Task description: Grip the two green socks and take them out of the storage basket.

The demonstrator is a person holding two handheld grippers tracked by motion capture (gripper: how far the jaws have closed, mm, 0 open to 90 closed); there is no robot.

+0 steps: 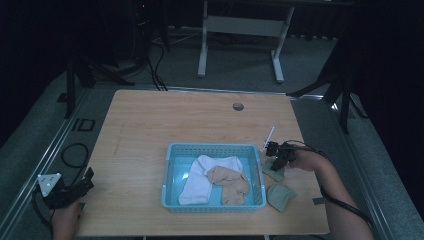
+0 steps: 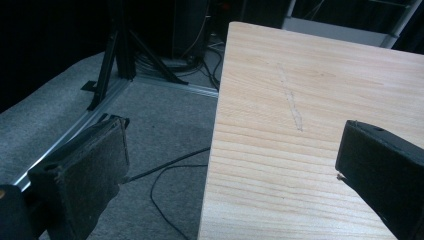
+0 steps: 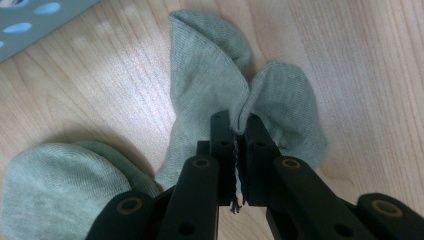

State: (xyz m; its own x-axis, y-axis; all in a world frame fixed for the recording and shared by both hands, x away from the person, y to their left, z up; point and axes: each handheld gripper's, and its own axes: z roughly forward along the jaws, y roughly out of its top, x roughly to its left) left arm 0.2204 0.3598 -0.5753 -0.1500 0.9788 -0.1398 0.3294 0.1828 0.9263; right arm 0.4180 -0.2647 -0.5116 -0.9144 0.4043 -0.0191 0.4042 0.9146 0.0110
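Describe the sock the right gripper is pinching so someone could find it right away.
Start at the blue basket on the wooden table and look just past its right wall. Two grey-green socks lie there; it is the farther one, bunched in the right gripper, while the nearer sock lies free.

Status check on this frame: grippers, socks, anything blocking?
Right gripper shut on green sock beside the basket. Left gripper open, idle at table edge. Second green sock lies close by; nothing blocking.
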